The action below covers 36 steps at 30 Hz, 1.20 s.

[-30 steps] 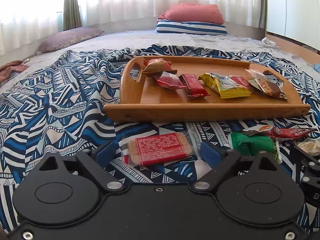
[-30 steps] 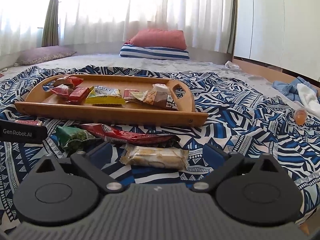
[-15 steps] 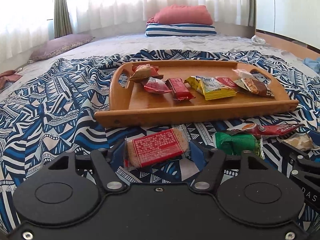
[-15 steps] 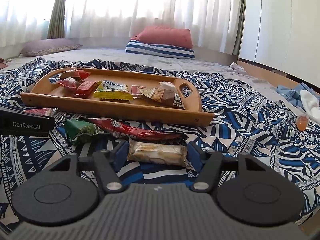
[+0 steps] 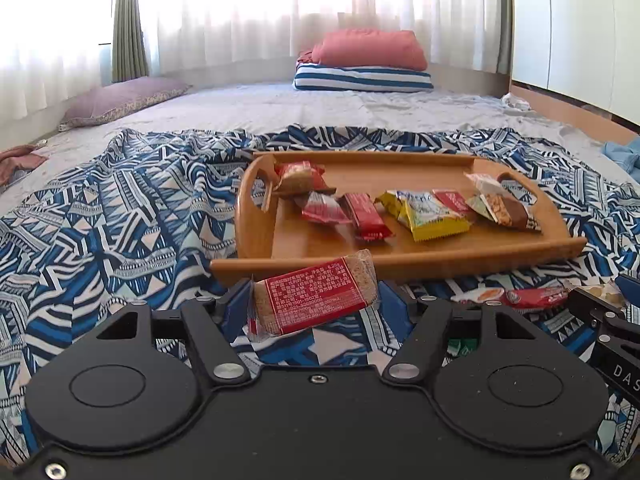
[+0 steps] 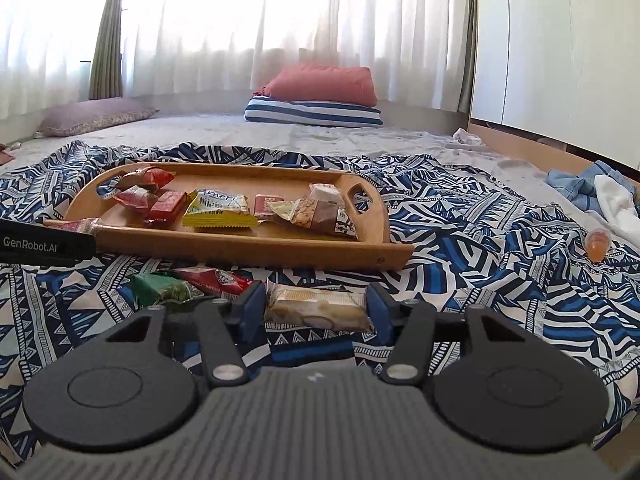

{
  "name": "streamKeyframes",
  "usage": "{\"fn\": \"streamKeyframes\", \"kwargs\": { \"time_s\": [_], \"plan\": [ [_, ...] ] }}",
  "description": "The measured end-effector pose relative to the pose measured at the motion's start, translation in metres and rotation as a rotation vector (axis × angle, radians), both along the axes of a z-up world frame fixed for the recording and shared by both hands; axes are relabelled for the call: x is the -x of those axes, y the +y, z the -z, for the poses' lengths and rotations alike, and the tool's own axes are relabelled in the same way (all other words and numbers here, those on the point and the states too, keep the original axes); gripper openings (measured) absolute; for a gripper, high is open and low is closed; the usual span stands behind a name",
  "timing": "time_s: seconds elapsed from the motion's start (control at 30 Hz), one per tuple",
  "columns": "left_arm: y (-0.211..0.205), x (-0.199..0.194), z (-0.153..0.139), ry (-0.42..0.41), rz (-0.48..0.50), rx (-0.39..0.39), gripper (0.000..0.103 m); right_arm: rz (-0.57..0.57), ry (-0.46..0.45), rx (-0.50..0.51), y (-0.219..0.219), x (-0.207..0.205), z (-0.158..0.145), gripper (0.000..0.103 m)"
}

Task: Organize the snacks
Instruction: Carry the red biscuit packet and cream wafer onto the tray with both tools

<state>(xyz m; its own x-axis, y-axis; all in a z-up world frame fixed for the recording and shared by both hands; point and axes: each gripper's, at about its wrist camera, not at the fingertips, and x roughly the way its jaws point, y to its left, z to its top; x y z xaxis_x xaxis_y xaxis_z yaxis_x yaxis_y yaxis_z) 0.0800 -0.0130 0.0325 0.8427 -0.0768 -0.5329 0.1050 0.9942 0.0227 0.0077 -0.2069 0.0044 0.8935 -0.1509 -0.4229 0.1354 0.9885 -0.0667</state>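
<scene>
My left gripper (image 5: 314,304) is shut on a clear cracker pack with a red label (image 5: 316,300). It holds the pack tilted just above the patterned bedspread, in front of the wooden tray (image 5: 400,268). The jaws of my right gripper (image 6: 316,306) are closing on a beige biscuit pack (image 6: 316,310). That pack lies on the bedspread, and the blue pads (image 6: 254,304) touch its two ends. The tray (image 6: 240,250) holds several wrapped snacks. A green pack (image 6: 160,288) and a long red pack (image 6: 216,280) lie on the cloth left of the right gripper.
The tray stands in the middle of the bed on a blue and white patterned cloth (image 5: 120,220). Pillows (image 5: 364,64) lie at the far end. A small orange bottle (image 6: 598,242) and crumpled clothes (image 6: 600,192) are at the right, by the wardrobe.
Both grippers closed from wide open onto their packs. The left one then rose with the red-labelled pack, which now hangs tilted off the cloth. The right gripper stayed in place.
</scene>
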Motion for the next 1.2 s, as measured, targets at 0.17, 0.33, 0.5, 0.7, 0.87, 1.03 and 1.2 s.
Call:
{"fn": "streamKeyframes", "kwargs": {
  "time_s": [0.17, 0.33, 0.5, 0.7, 0.87, 1.03, 1.2],
  "plan": [
    [0.003, -0.013, -0.012, -0.007, 0.006, 0.020, 0.066, -0.006, -0.019, -0.010, -0.003, -0.006, -0.010, 0.058],
    [0.000, -0.032, -0.017, -0.004, 0.034, 0.018, 0.066, -0.038, -0.016, -0.008, -0.003, -0.024, -0.017, 0.058],
    [-0.001, -0.054, -0.014, 0.029, 0.041, 0.028, 0.066, -0.086, -0.017, 0.002, -0.002, -0.048, -0.025, 0.058],
    [-0.002, -0.077, -0.005, 0.054, 0.045, 0.028, 0.066, -0.115, 0.022, 0.006, -0.003, -0.086, -0.019, 0.058],
    [-0.002, -0.094, 0.003, 0.082, 0.041, 0.036, 0.066, -0.121, 0.071, -0.017, -0.007, -0.110, -0.009, 0.058],
    [-0.003, -0.104, 0.012, 0.103, 0.038, 0.029, 0.066, -0.116, 0.116, -0.056, -0.012, -0.122, 0.000, 0.058],
    [-0.003, -0.110, 0.018, 0.116, 0.036, 0.040, 0.066, -0.106, 0.127, -0.059, -0.015, -0.127, 0.001, 0.058]
  ]
}}
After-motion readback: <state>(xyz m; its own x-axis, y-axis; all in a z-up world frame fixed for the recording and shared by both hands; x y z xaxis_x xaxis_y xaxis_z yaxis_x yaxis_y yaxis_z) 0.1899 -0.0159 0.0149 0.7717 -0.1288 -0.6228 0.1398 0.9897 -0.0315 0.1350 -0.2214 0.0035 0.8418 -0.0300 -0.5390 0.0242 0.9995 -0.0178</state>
